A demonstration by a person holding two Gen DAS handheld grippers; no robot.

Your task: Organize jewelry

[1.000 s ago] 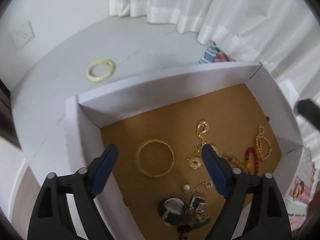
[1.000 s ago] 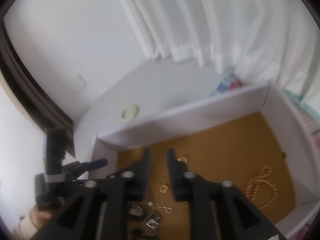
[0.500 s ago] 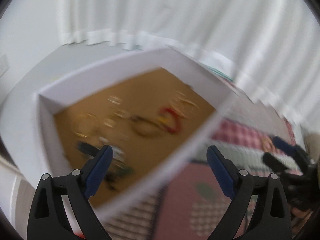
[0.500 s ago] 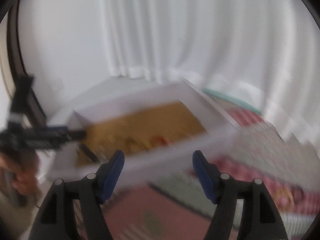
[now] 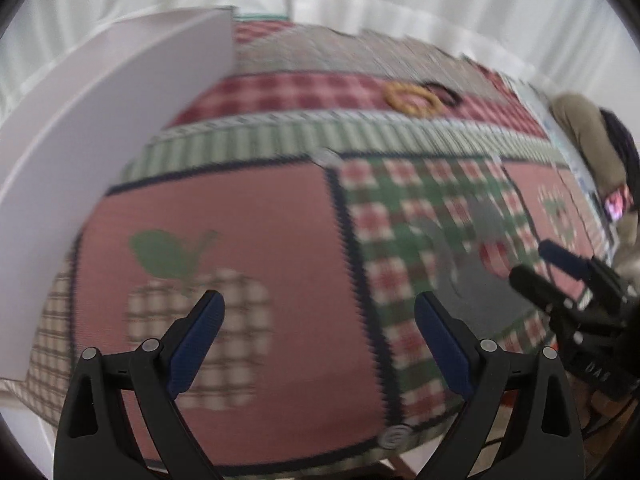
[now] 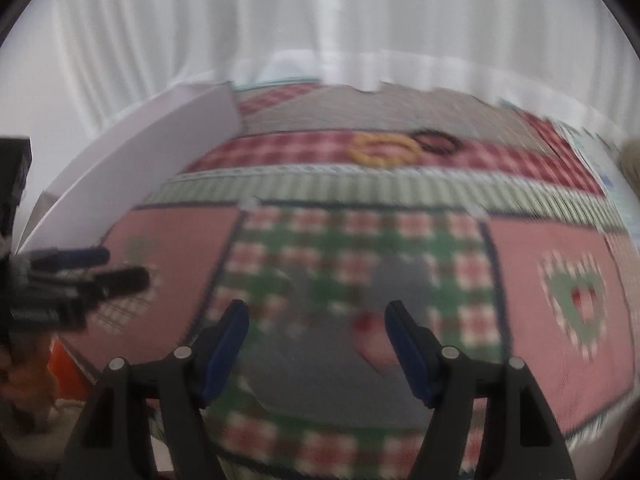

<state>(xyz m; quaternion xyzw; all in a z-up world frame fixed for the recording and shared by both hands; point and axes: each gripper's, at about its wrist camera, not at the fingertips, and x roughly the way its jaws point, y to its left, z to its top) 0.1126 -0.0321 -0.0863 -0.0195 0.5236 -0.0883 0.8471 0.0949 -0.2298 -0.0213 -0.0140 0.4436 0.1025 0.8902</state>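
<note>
A yellow beaded bracelet (image 5: 414,98) lies far across the patchwork cloth, with a dark ring-shaped bracelet (image 5: 444,94) touching its right side. Both also show in the right wrist view, the yellow one (image 6: 384,148) and the dark one (image 6: 436,141). The white jewelry box (image 5: 120,120) stands at the left; only its outer wall shows (image 6: 140,160). My left gripper (image 5: 318,320) is open and empty above the apple patch. My right gripper (image 6: 316,328) is open and empty above the green checked patch. Both views are blurred.
The patchwork cloth (image 5: 280,220) covers the table, with an apple patch and a heart patch (image 6: 576,300). White curtains (image 6: 320,20) hang behind. The right gripper appears at the left wrist view's right edge (image 5: 568,280); the left gripper appears at the right wrist view's left edge (image 6: 80,276).
Both grippers have swung right, away from the open box and its jewelry, to the patchwork cloth. The right gripper, nearly shut a second ago, has opened.
</note>
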